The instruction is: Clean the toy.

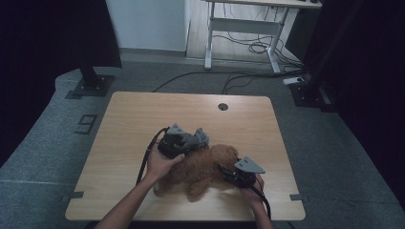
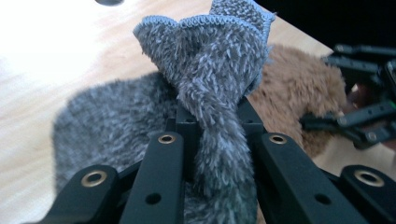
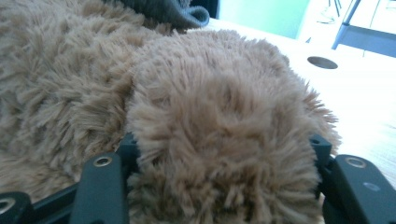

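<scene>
Left claw (image 2: 212, 140) clamped on a bunched fold of grey fuzzy cloth (image 2: 205, 70), hemmed edge sticking up past the tips. Right claw (image 3: 219, 163) closed around a rounded limb of the brown plush bear (image 3: 219, 121), fur bulging between the jaws. From the high view: left claw (image 1: 184, 143) just above the bear (image 1: 200, 167), right claw (image 1: 229, 174) at its right end. Bear lying on the table (image 1: 143, 119), near the front edge, long axis roughly left to right, slightly rising toward the right. Cloth (image 1: 198, 138) draped at the bear's far side. Weave and hem of the cloth clear in the left gripper view; overall lie of the bear readable from the high view.
</scene>
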`<state>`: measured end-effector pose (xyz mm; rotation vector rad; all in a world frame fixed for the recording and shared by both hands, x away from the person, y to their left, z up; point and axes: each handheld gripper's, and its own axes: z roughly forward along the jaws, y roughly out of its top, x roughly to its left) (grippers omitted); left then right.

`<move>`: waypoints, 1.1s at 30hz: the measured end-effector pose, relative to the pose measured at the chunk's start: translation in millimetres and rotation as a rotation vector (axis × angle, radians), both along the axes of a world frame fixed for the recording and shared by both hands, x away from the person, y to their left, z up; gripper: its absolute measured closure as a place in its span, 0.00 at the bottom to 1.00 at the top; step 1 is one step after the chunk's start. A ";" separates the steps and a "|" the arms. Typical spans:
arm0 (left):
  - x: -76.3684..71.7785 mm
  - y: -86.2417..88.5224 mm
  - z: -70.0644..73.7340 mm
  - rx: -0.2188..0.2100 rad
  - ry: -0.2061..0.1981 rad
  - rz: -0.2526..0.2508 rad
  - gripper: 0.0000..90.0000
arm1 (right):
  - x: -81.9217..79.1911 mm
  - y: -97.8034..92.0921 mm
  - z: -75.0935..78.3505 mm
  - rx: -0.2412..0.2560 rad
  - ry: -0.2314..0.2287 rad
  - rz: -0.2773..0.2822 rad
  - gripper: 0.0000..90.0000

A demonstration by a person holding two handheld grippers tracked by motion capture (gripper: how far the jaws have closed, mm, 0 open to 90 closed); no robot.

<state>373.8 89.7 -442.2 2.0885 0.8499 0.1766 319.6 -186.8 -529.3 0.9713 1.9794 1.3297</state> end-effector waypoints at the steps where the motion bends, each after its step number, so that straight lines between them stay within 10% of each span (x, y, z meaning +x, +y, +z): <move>1: -3.9 0.8 -3.4 -0.003 -0.003 -0.004 0.86 | -1.6 -0.6 0.6 0.001 0.007 0.010 0.39; 12: -36.8 13.9 -28.3 -0.063 -0.075 -0.007 0.86 | -6.3 -21.4 23.9 0.144 0.119 0.085 0.12; 20: -56.1 15.0 -33.1 -0.087 -0.099 -0.026 0.86 | 25.3 -30.1 36.8 0.177 0.257 0.086 0.00; 28: -64.7 16.3 -35.5 -0.106 -0.097 -0.035 0.86 | 31.7 -17.3 12.8 0.188 0.403 0.201 0.05; 33: -61.0 11.2 -22.5 -0.093 -0.089 -0.031 0.86 | 10.8 -12.5 12.1 0.148 0.290 0.152 0.34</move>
